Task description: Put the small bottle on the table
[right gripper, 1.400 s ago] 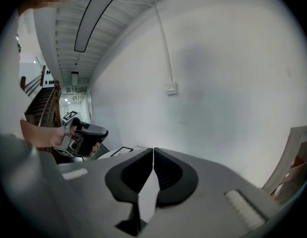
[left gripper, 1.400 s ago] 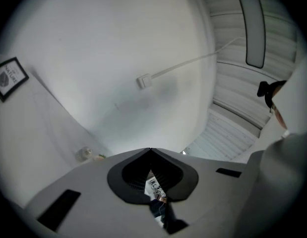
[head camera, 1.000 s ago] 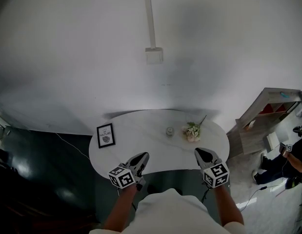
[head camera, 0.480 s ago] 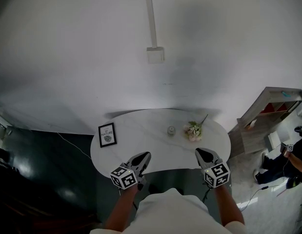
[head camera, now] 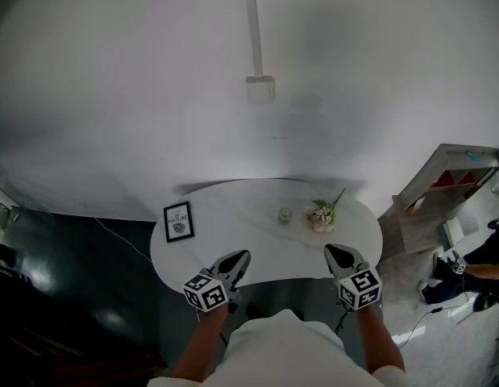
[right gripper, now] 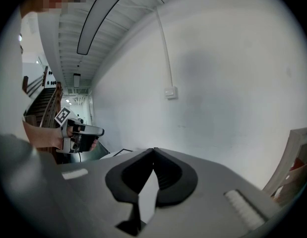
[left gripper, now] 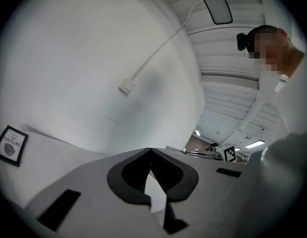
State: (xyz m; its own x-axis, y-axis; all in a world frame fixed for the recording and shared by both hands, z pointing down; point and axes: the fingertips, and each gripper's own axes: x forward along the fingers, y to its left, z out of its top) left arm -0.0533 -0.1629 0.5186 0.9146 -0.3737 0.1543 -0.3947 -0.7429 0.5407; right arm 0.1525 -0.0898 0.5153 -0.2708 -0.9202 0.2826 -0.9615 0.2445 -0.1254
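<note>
A small glass bottle (head camera: 284,214) stands upright on the white oval table (head camera: 233,236), right of its middle. My left gripper (head camera: 240,256) hovers over the near edge of the table, shut and empty, its jaw tips meeting (left gripper: 151,149). My right gripper (head camera: 330,251) hangs over the near right edge, also shut with nothing in it (right gripper: 153,149). Both grippers are a short way in front of the bottle and apart from it.
A framed picture (head camera: 177,221) stands at the table's left end, and a small bunch of flowers (head camera: 321,215) lies right of the bottle. A white wall with a switch box (head camera: 260,89) rises behind. A wooden shelf unit (head camera: 442,180) and a seated person (head camera: 471,268) are at the right.
The view has shifted slightly; the table and grippers sit a touch to the right. Both grippers stay shut and in the same place relative to the table.
</note>
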